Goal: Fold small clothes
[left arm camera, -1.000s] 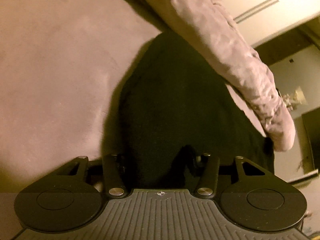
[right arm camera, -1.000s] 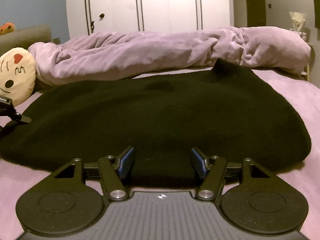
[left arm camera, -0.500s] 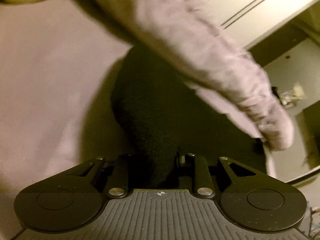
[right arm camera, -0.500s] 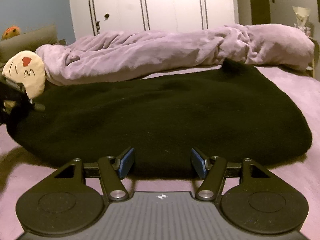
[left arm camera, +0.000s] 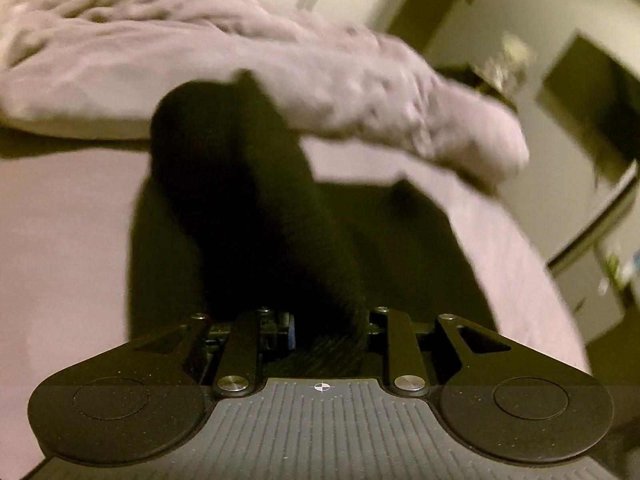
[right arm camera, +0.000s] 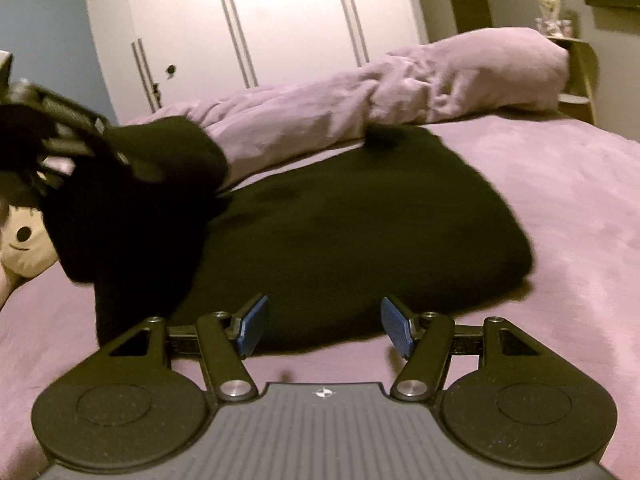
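Note:
A black knitted garment [right arm camera: 360, 220] lies spread on the pink bed [right arm camera: 560, 200]. My left gripper [left arm camera: 330, 328] has a fold of this black garment [left arm camera: 256, 200] pinched between its fingers; its jaws are opening slightly with the cloth still between them. In the right wrist view that left gripper [right arm camera: 120, 152] is blurred at the left, holding the garment's left end lifted above the bed. My right gripper [right arm camera: 320, 324] stands open at the garment's near edge, with nothing between its blue pads [right arm camera: 252, 324].
A rolled lilac blanket [right arm camera: 400, 88] lies along the far side of the bed, behind the garment. A round cushion with a drawn face [right arm camera: 24, 248] sits at the left. White wardrobe doors [right arm camera: 260, 20] stand behind, and a small bedside shelf [right arm camera: 576, 72] at the far right.
My left gripper went from open to closed on the garment's left end, then lifted it and swung it over the rest. My right gripper shifted a little and stayed open.

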`<state>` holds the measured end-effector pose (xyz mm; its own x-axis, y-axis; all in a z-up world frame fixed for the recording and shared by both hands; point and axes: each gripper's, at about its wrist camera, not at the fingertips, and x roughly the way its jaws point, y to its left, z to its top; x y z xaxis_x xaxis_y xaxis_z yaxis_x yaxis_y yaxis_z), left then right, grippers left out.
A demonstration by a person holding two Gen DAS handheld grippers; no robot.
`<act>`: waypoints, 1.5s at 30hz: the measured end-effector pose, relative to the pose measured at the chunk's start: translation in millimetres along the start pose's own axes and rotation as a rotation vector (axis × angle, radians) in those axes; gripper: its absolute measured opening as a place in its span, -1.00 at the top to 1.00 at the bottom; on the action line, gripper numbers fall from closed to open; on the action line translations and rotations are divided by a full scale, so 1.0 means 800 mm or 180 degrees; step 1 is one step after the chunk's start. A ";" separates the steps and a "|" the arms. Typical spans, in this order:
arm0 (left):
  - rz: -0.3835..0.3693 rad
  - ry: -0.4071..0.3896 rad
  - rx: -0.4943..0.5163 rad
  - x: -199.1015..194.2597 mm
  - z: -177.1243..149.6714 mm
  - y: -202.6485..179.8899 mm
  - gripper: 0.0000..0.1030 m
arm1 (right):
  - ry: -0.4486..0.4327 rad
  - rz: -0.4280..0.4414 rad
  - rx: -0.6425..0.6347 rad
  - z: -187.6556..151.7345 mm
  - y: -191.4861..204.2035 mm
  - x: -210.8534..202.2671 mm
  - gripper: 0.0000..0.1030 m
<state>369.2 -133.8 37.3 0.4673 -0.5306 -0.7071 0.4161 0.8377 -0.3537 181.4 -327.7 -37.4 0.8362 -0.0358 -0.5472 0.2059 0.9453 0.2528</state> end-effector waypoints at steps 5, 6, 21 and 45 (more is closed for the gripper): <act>0.0076 0.0172 0.0211 0.030 -0.046 -0.032 -0.31 | 0.0031 -0.0084 0.0164 -0.002 -0.029 -0.009 -0.21; 0.0051 0.0085 0.0328 0.020 -0.054 -0.037 -0.44 | 0.0029 -0.0084 0.0165 -0.001 -0.032 -0.009 -0.21; 0.0760 -0.0156 -0.0828 -0.075 -0.116 0.130 -0.59 | 0.0047 0.0501 0.0568 0.059 0.019 0.014 -0.14; 0.0923 0.0093 -0.0347 -0.006 -0.118 0.089 -0.77 | 0.0858 0.1196 0.0909 0.101 0.043 0.170 -0.12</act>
<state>322.8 -59.6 -42.3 0.5309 -0.2650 -0.8049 0.1818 0.9634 -0.1972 343.3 -326.0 -38.6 0.7267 0.4074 -0.5531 0.0793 0.7500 0.6567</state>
